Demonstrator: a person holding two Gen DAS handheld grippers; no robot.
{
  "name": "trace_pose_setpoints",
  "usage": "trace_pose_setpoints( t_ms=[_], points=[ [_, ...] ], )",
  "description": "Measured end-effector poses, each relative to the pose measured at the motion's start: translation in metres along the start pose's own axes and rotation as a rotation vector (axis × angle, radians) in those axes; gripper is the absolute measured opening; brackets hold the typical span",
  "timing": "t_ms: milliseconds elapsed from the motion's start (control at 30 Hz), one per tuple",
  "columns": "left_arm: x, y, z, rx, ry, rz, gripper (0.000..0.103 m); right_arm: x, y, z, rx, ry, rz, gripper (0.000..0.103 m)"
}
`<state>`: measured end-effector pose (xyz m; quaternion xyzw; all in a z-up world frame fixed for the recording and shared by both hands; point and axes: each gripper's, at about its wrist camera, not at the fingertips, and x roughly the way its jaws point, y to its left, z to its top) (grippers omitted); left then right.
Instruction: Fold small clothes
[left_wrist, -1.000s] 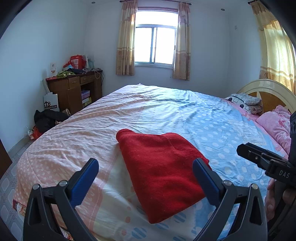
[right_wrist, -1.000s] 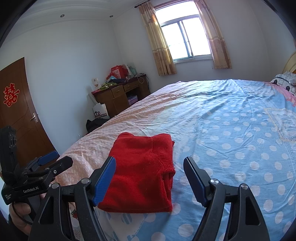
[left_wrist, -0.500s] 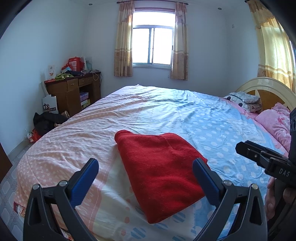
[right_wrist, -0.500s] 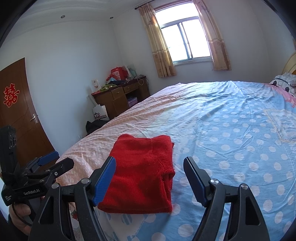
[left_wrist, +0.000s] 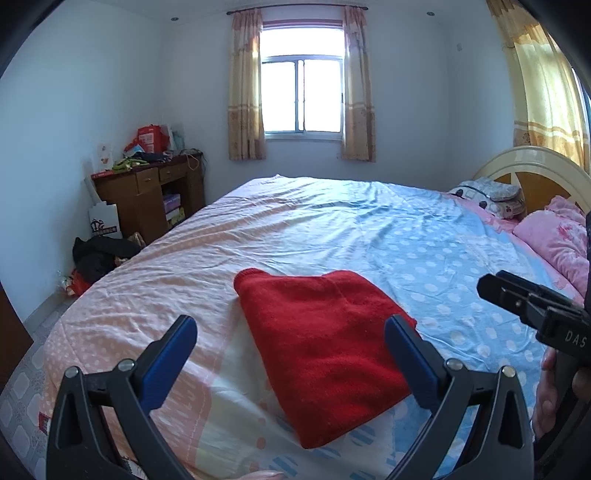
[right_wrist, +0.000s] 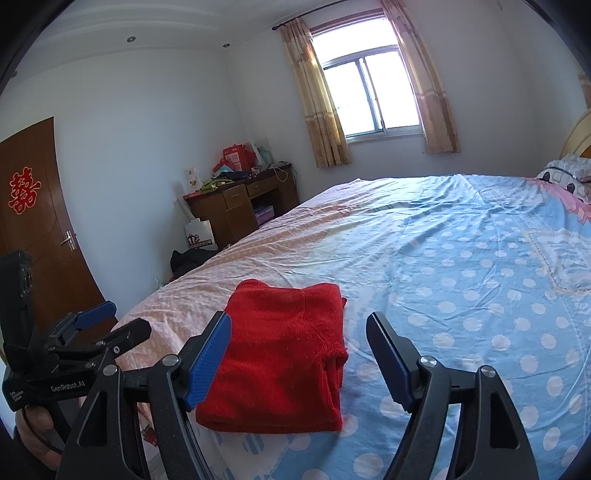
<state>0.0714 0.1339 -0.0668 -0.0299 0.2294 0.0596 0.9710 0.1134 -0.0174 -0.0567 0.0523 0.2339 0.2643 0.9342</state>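
A red fleece garment (left_wrist: 321, 343) lies folded into a flat rectangle on the bed (left_wrist: 332, 229), near its foot end; it also shows in the right wrist view (right_wrist: 284, 350). My left gripper (left_wrist: 290, 341) is open and empty, held above and short of the garment. My right gripper (right_wrist: 299, 339) is open and empty, also held back from the garment. The right gripper shows at the right edge of the left wrist view (left_wrist: 532, 306); the left gripper shows at the left of the right wrist view (right_wrist: 96, 328).
The bed has a pink and blue dotted sheet (right_wrist: 461, 266). Pillows (left_wrist: 554, 240) and a headboard (left_wrist: 528, 173) are at the right. A wooden desk (left_wrist: 147, 199) with clutter stands by the far left wall. A brown door (right_wrist: 37, 221) is at the left.
Both grippers have drawn back and tilted up a little, so the garment sits slightly lower and farther in view. The garment has not moved. Both grippers stay open.
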Motion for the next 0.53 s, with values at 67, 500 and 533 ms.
trace_pose_setpoints(
  t_ms=[67,500,533],
  points=[
    [-0.001,0.003,0.002,-0.007,-0.003,0.003,0.103,-0.001,0.0,0.0,-0.003,-0.002,0.0,0.076],
    [0.0,0.011,0.003,-0.009,-0.046,0.061,0.103,-0.002,0.004,0.0,-0.018,-0.001,0.007,0.076],
    [0.0,0.011,0.002,-0.009,-0.045,0.061,0.103,-0.002,0.004,0.0,-0.018,0.0,0.007,0.076]
  ],
)
